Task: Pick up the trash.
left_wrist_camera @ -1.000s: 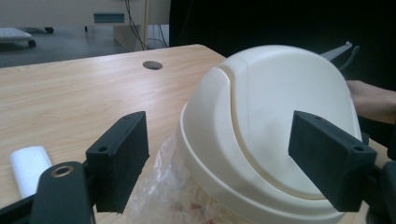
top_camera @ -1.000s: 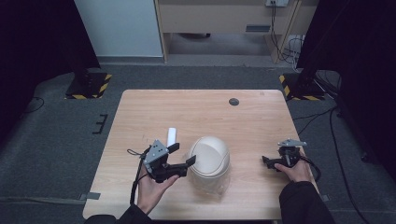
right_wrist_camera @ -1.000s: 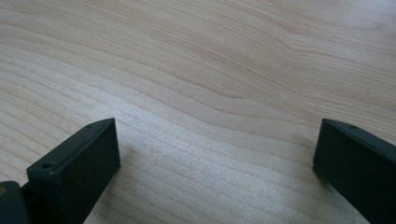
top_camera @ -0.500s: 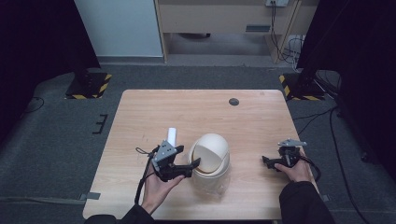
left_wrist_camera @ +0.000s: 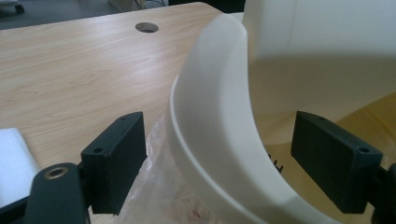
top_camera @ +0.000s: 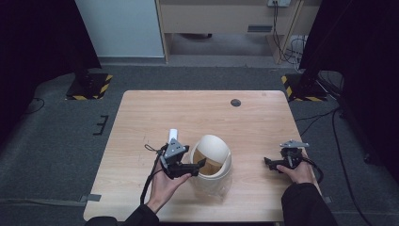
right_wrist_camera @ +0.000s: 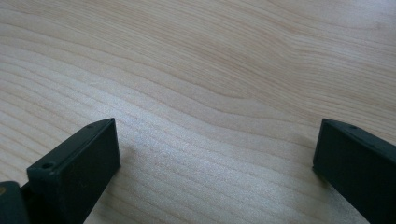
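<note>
Jaws of the left gripper (top_camera: 200,165) stand wide apart and straddle the near rim of the cream bin (top_camera: 214,162): in the left gripper view, one jaw sits outside the curved rim and the other inside the opening, and neither is seen pressing on the rim. Crinkled clear plastic (left_wrist_camera: 163,196) lies just below the rim on the outer side. The swing lid (top_camera: 217,143) of the bin is tilted back toward the far side, exposing a brown interior (top_camera: 209,162). The left hand (top_camera: 169,181) grips the tool from the side of the bin nearest the person.

A white block (top_camera: 173,134) lies on the table (top_camera: 155,108) just beyond the left gripper, on the left side of the bin as seen from above; its corner (left_wrist_camera: 14,163) appears at the left edge of the left gripper view.

The right gripper (top_camera: 269,162) rests low over the table, well apart from the bin on its right side, held by the right hand (top_camera: 296,172). Its jaws are spread wide, with bare wood grain (right_wrist_camera: 210,93) between them and nothing held.

A dark round cable port (top_camera: 235,102) is set in the table near the far edge, beyond the bin.
</note>
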Available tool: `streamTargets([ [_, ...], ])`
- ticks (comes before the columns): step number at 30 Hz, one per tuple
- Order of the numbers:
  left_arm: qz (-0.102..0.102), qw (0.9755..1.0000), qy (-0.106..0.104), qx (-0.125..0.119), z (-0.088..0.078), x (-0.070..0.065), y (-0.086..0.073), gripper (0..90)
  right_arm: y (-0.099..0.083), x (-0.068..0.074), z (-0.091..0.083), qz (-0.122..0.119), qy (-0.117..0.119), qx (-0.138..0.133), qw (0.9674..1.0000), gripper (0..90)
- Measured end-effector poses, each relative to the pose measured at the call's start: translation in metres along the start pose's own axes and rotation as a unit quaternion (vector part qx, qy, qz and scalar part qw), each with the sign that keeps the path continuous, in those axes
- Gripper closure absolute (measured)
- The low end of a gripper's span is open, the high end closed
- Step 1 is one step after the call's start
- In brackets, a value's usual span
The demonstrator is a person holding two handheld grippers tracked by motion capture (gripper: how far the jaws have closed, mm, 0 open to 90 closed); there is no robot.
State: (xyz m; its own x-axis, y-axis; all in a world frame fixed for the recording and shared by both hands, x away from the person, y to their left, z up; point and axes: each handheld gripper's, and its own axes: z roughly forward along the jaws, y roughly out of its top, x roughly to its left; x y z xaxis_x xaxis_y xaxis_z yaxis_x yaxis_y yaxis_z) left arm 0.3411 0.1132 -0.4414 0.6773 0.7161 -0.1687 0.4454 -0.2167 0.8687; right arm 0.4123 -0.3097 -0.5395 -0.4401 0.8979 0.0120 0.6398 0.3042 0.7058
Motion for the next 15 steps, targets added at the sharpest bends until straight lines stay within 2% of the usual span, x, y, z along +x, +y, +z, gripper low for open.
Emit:
streamTargets([
  [5, 0.007, 0.9999, 0.0, -0.008, -0.01, 0.0, 0.002, 18.4, 0.0, 0.0, 0.0, 0.0, 0.0, 0.0, 1.0, 0.7],
  [9, 0.006, 0.9996, 0.008, -0.026, -0.032, 0.006, 0.002, 18.7, 0.0, 0.0, 0.0, -0.001, 0.0, 0.0, 1.0, 0.7],
  [13, 0.001, 0.9991, 0.021, -0.037, -0.046, 0.014, 0.001, 20.0, 0.0, 0.0, 0.0, 0.0, 0.0, 0.0, 1.0, 0.7],
  [15, -0.006, 0.9984, 0.038, -0.041, -0.055, 0.025, -0.002, 20.4, 0.0, 0.0, 0.0, 0.0, 0.0, 0.0, 1.0, 0.7],
])
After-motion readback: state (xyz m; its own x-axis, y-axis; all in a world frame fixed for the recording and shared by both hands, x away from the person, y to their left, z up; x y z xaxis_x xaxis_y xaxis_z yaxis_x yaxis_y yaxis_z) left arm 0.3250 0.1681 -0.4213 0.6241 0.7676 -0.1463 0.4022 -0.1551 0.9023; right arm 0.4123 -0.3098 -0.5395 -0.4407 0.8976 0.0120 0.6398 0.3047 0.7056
